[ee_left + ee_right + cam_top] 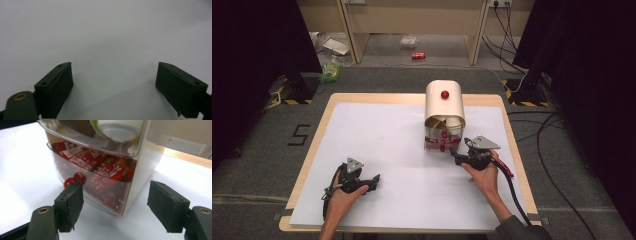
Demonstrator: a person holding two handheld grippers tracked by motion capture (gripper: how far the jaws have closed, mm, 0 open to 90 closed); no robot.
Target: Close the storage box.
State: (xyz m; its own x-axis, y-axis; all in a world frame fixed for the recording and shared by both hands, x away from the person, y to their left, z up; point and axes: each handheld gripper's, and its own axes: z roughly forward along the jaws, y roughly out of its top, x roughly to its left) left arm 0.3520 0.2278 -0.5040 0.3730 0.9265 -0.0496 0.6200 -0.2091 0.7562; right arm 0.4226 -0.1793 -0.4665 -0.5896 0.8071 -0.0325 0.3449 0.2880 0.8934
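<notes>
White sheet (387, 145) | drawer box (444, 117) before right gripper (462, 150), apart

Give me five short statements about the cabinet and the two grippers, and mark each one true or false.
1. The right gripper is open in front of the cream cabinet. True.
2. The lower clear drawer holds red packets. True.
3. The left gripper clamps a red packet. False: it is open over bare white paper.
4. The red knob sits on the cabinet's curved top. True.
5. The cabinet lies on its side. False: it stands upright on the paper.
</notes>
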